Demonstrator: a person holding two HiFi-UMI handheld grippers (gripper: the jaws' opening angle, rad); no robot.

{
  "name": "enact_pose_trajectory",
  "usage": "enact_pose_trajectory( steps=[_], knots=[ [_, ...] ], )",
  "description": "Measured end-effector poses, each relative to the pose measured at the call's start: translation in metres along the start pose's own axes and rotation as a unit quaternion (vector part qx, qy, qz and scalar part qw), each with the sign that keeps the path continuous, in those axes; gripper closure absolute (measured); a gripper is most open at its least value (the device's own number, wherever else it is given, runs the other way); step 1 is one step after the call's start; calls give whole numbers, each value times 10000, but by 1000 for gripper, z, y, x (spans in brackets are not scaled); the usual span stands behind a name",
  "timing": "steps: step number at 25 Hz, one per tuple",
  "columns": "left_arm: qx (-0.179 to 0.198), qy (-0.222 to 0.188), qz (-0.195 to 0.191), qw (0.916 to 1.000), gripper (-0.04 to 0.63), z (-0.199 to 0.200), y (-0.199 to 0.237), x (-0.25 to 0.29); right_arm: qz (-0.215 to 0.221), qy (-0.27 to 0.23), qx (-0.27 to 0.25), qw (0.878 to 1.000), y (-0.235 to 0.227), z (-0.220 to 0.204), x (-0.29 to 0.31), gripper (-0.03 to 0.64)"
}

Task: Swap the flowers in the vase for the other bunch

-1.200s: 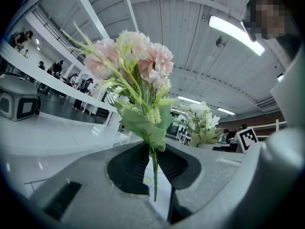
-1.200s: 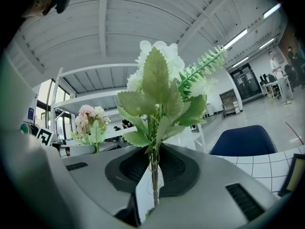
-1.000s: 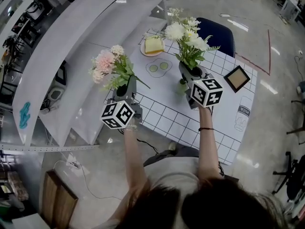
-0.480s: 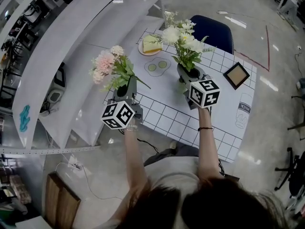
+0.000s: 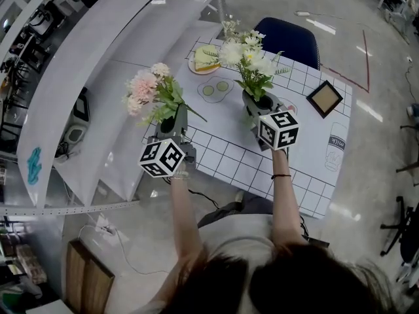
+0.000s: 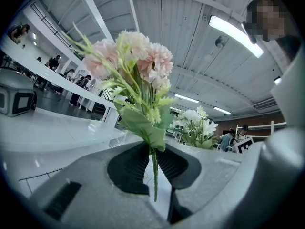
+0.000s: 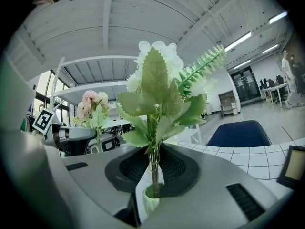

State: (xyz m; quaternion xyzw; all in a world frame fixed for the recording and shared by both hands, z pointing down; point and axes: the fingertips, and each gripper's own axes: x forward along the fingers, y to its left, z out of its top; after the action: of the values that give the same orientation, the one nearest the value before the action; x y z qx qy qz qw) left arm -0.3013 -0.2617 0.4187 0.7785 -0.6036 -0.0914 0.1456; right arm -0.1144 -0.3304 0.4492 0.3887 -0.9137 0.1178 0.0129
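Observation:
My left gripper [image 5: 175, 118] [image 6: 153, 159] is shut on the thin stems of a pink flower bunch [image 5: 147, 87] [image 6: 136, 61], held upright off the table's left edge. My right gripper [image 5: 257, 102] [image 7: 153, 168] is shut on the stems of a white flower bunch with green leaves [image 5: 251, 54] [image 7: 159, 80], held over the table. In the right gripper view the stem ends sit in the mouth of a small pale green vase [image 7: 150, 196] just below the jaws. From the head view the vase [image 5: 249, 118] is mostly hidden by the gripper.
A white table with a grid mat [image 5: 229, 156] carries a plate with a sandwich [image 5: 204, 59] at the back and a small picture frame [image 5: 326, 99] at the right. A blue chair [image 5: 288, 39] stands behind. White curved shelving [image 5: 98, 77] runs along the left.
The right gripper has sunk a little with the white bunch. The left gripper and the pink bunch have kept still.

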Motion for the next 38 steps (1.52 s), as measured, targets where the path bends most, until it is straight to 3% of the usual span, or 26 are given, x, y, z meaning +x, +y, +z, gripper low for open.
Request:
enact_pose_trajectory(
  steps=[10,38],
  knots=[
    [-4,79,-110,9999,541,-6,-2,1,-140,-53,-12,9999,-2,-10,-8,566],
    [-84,184,-197,9996,541,-18,-10,5,-410,442,-362,9975,-3,-38,-10,566]
  ],
)
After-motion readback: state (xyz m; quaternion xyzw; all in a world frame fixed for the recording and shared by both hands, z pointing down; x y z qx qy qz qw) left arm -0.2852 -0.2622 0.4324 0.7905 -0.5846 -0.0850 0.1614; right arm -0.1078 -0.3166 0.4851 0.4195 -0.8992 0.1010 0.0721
